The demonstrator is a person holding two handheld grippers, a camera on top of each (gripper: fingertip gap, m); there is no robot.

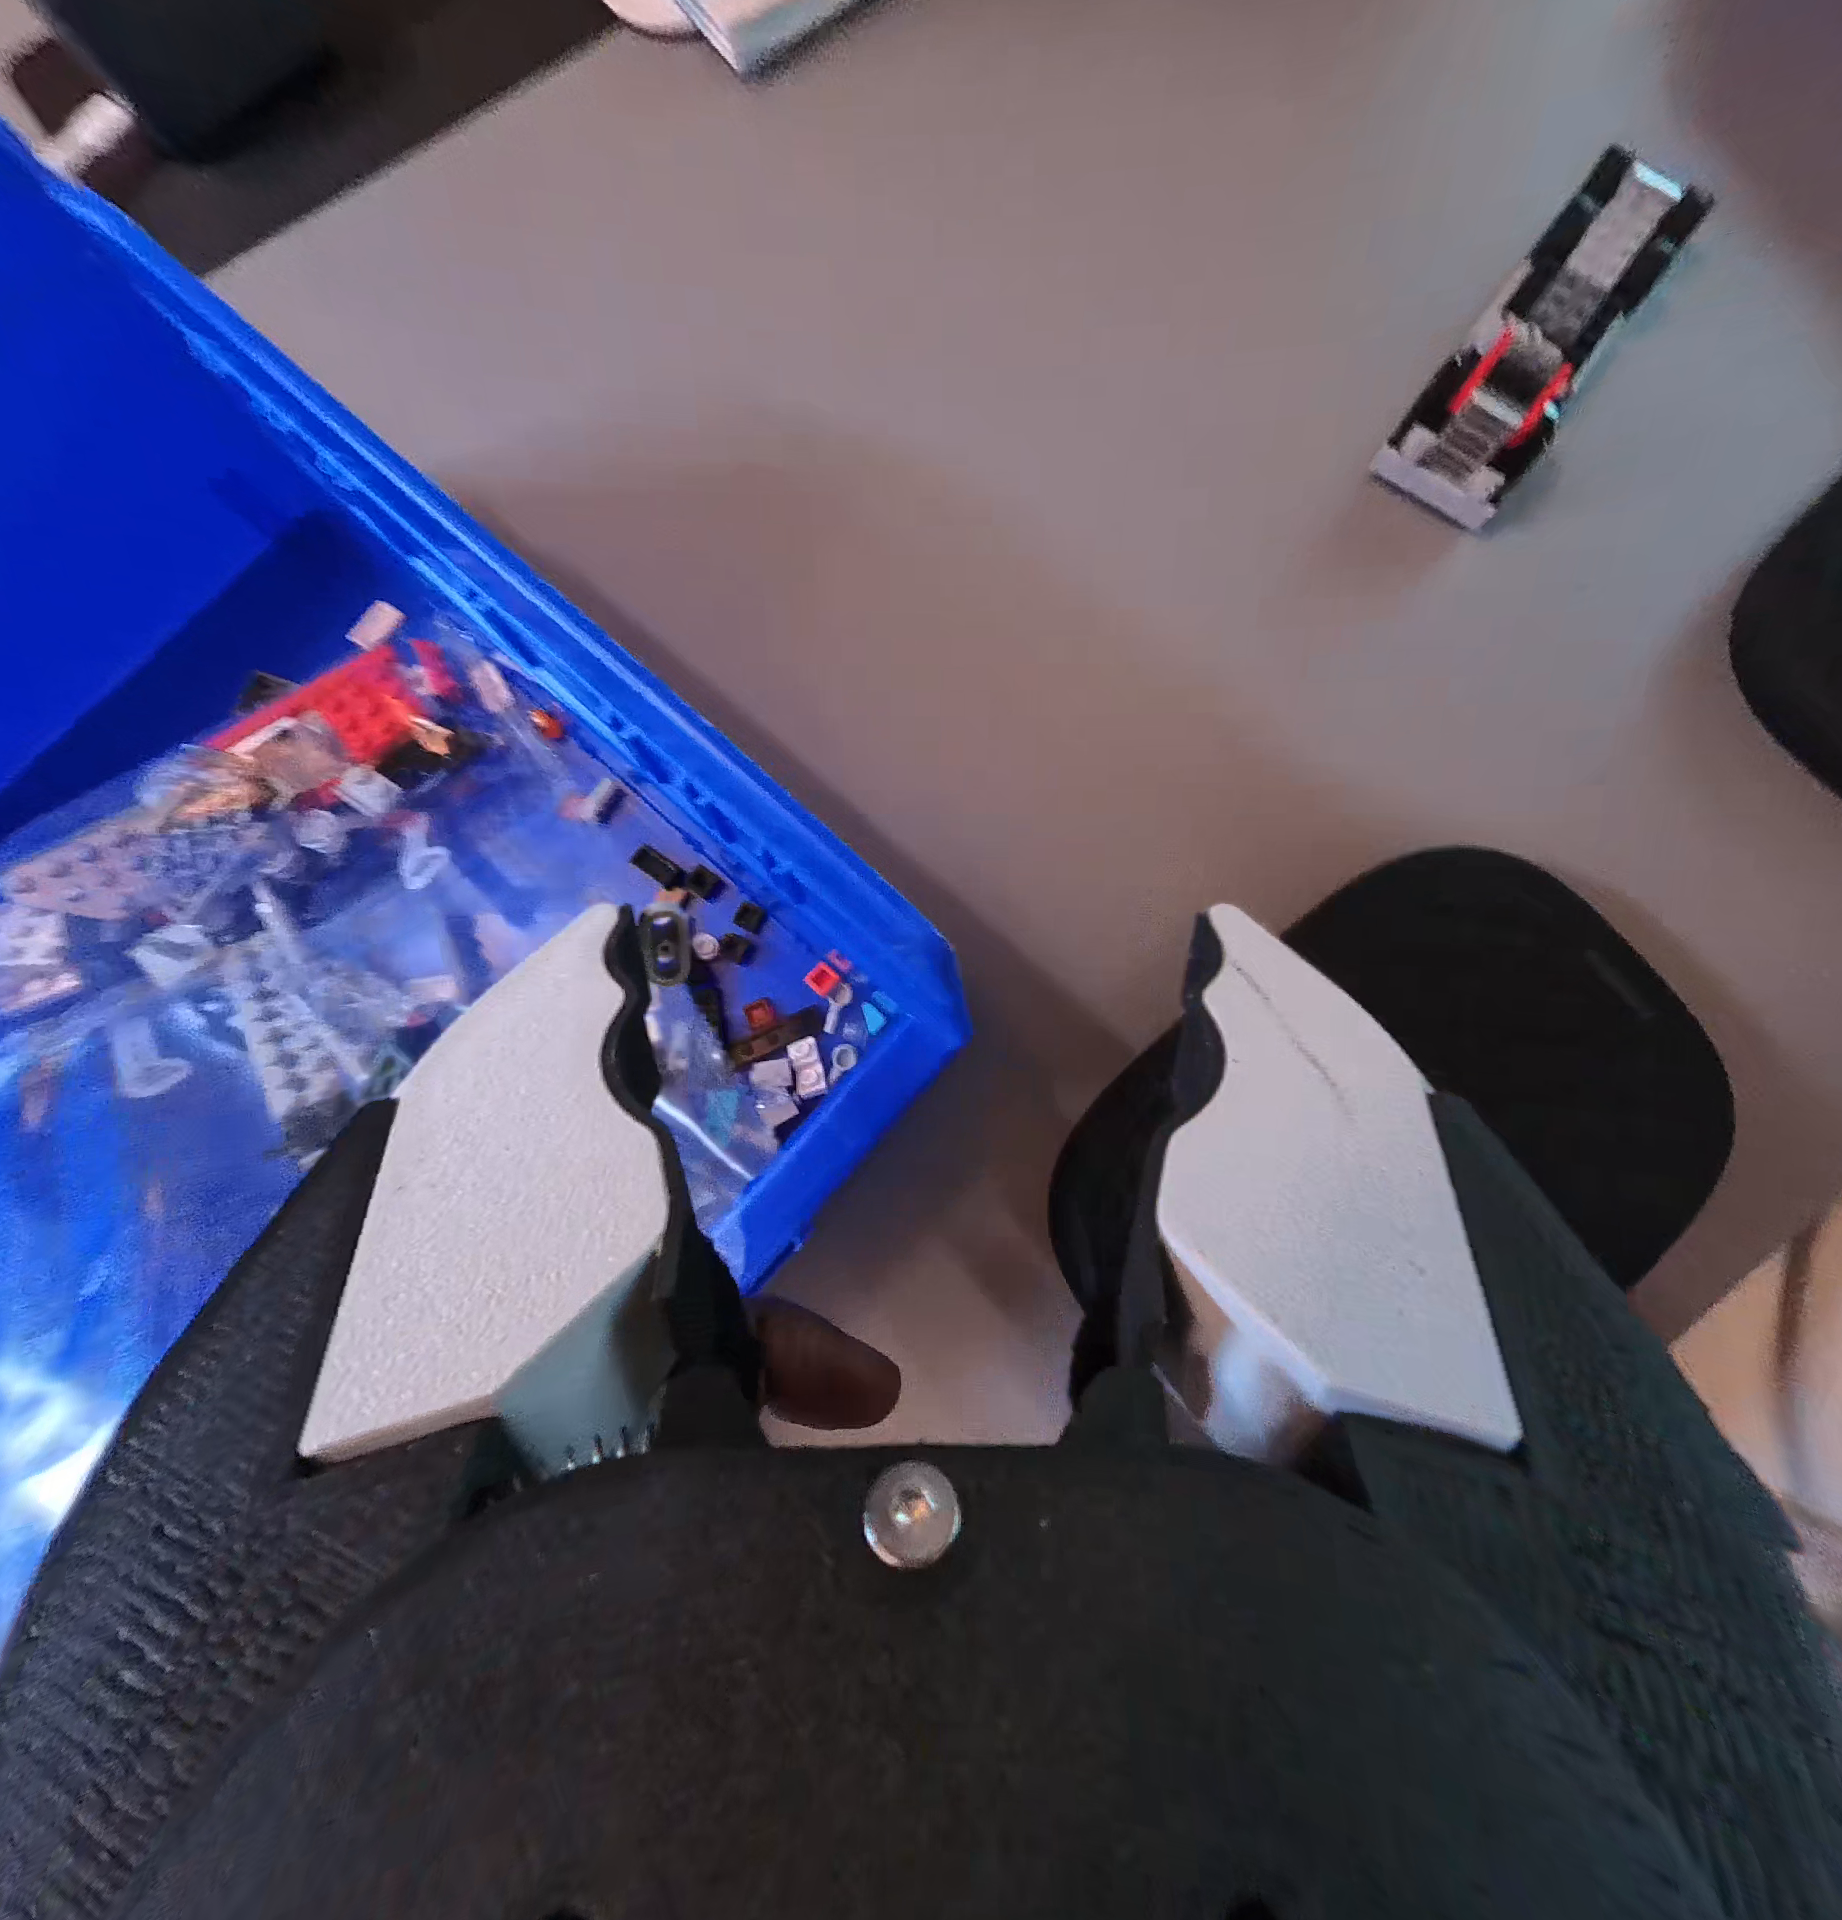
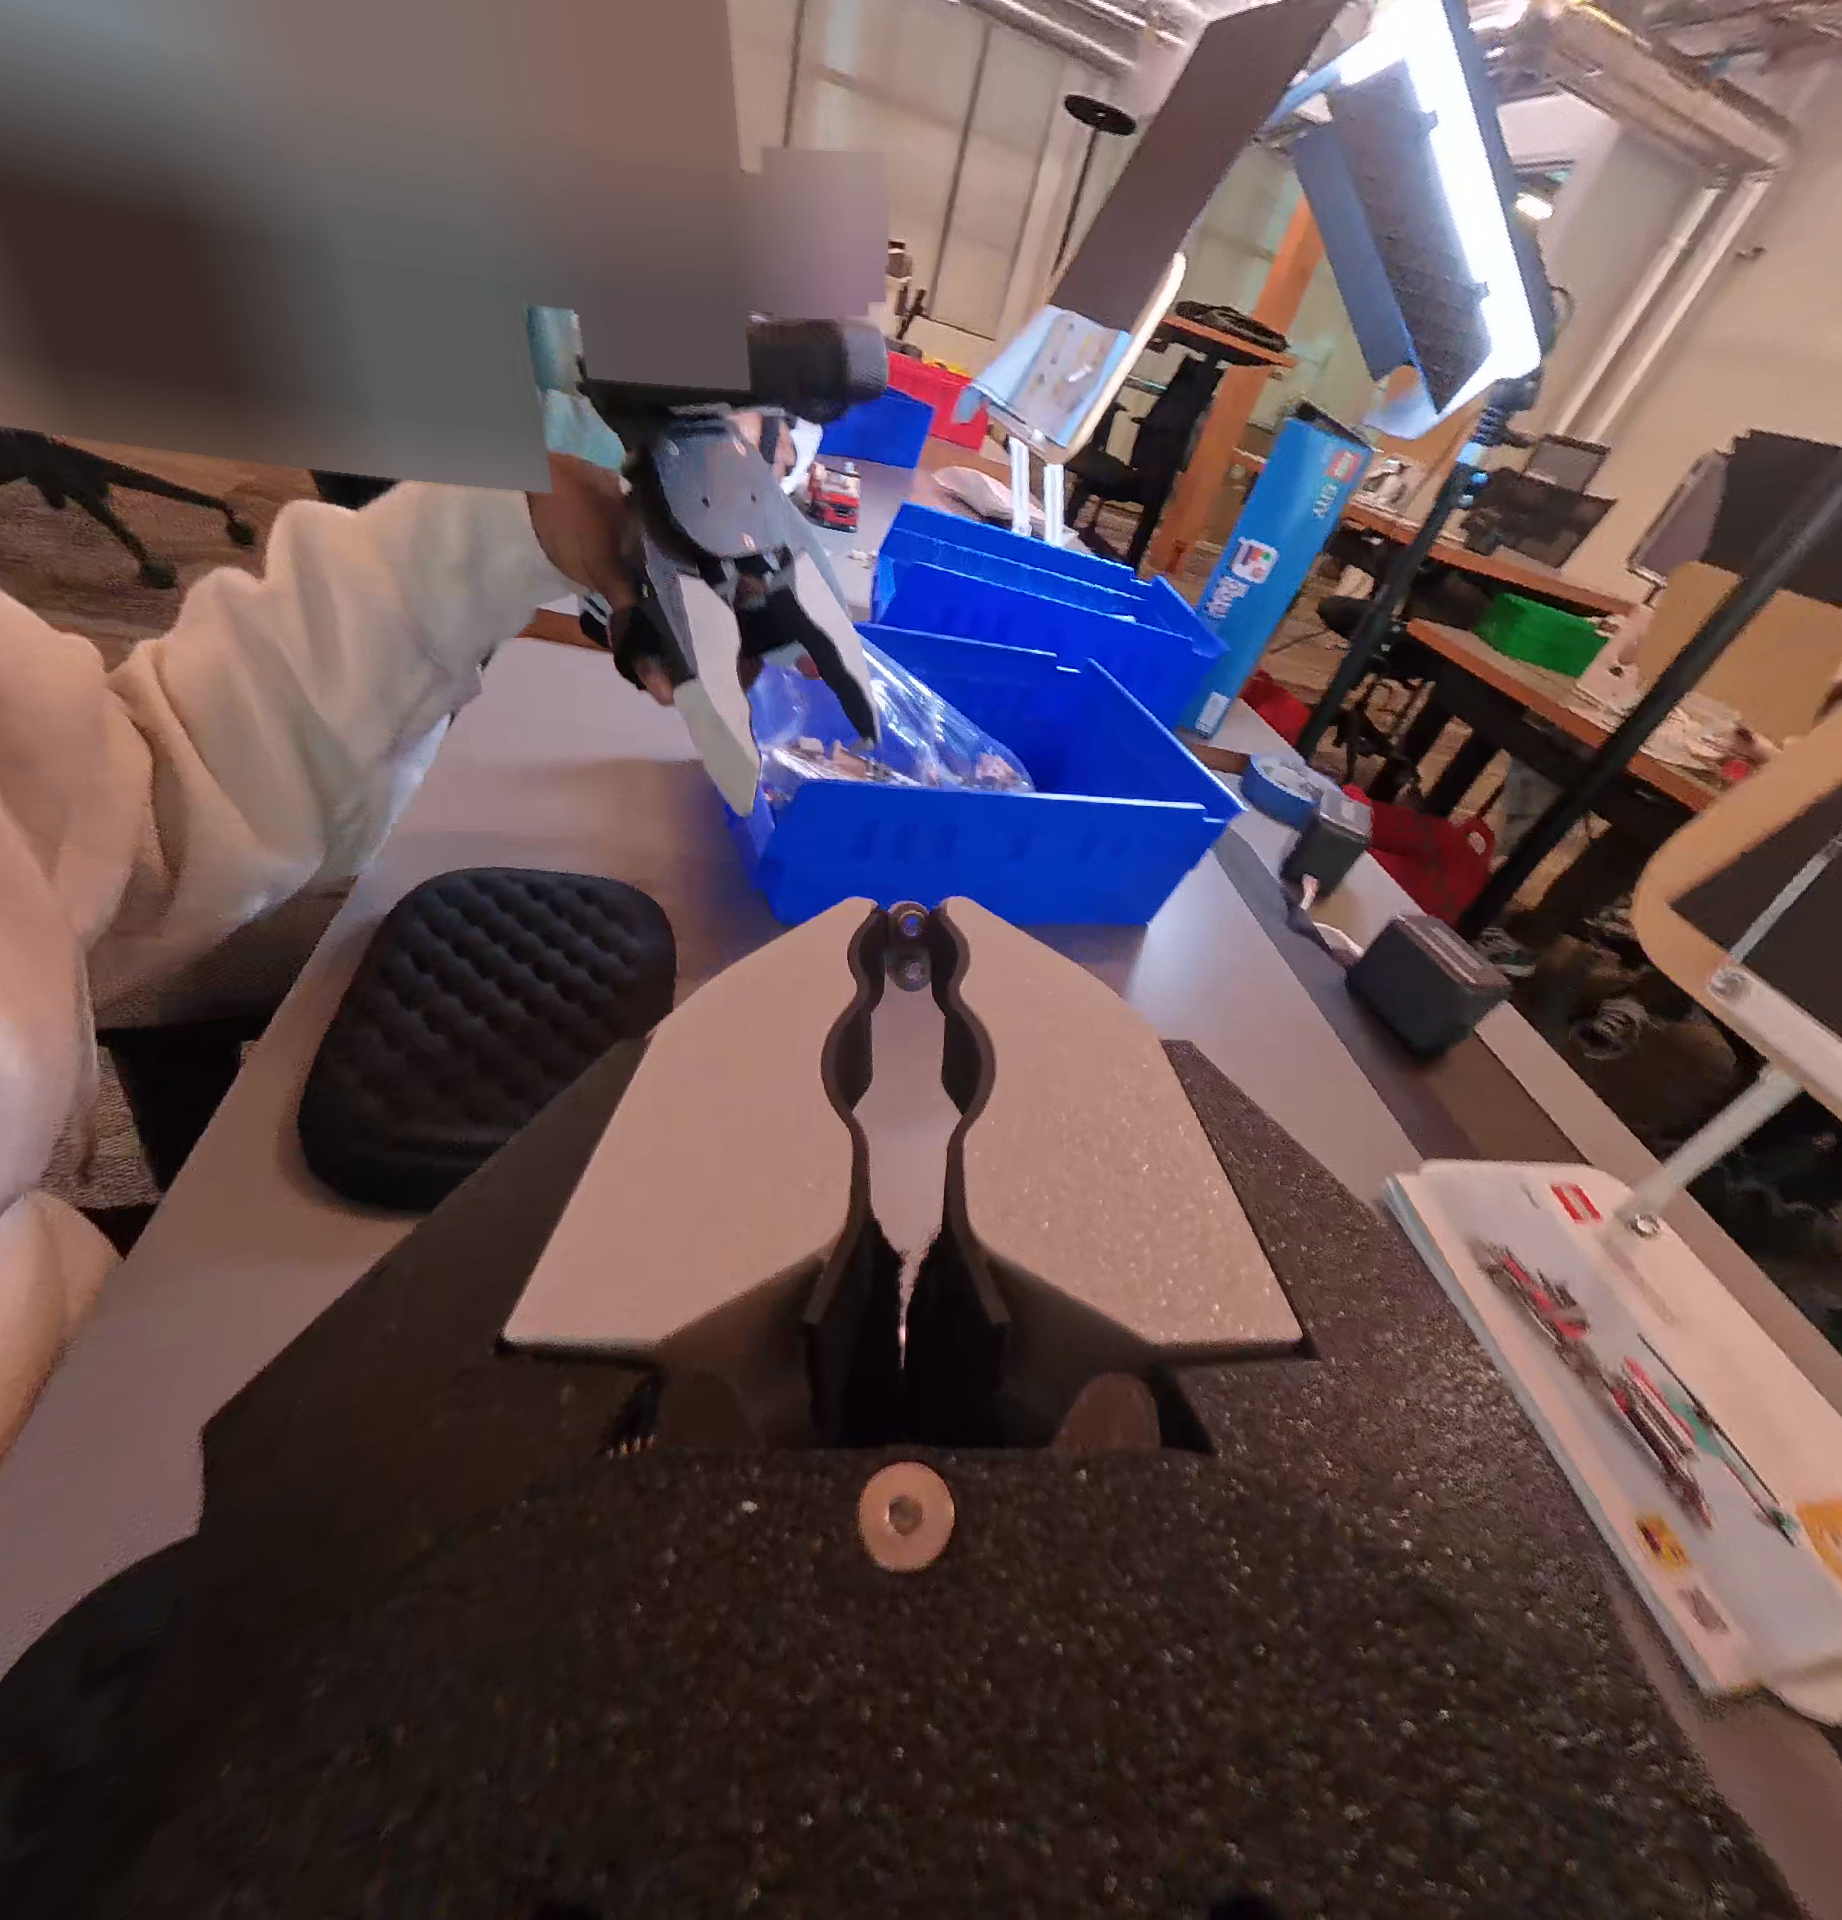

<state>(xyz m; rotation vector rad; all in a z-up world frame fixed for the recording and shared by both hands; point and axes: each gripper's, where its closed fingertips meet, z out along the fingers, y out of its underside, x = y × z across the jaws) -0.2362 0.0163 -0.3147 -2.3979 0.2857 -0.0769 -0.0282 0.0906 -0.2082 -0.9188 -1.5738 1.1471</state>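
Observation:
My left gripper (image 1: pixel 912 920) is wide open above the near corner of a blue bin (image 1: pixel 688 790). The bin holds clear bags of small toy bricks (image 1: pixel 221 852) and loose small pieces (image 1: pixel 782 1049). A small dark grey oval piece (image 1: pixel 662 943) sits right beside the left pad; I cannot tell if it touches the pad. The right wrist view shows this gripper (image 2: pixel 803 769) open over the bin (image 2: pixel 1000 852), one fingertip at the bag. My right gripper (image 2: pixel 909 925) is shut on a small dark piece with two holes (image 2: pixel 909 951), held above the grey table (image 2: pixel 1239 997) in front of the bin.
A black quilted pad (image 2: pixel 481 1029) lies at the table's near edge, also in the left wrist view (image 1: pixel 1519 1039). A black, grey and red brick model (image 1: pixel 1540 343) stands farther off. An open booklet (image 2: pixel 1623 1403), a dark box (image 2: pixel 1426 982), more blue bins (image 2: pixel 1042 592) and a white sleeve (image 2: pixel 221 675) are around.

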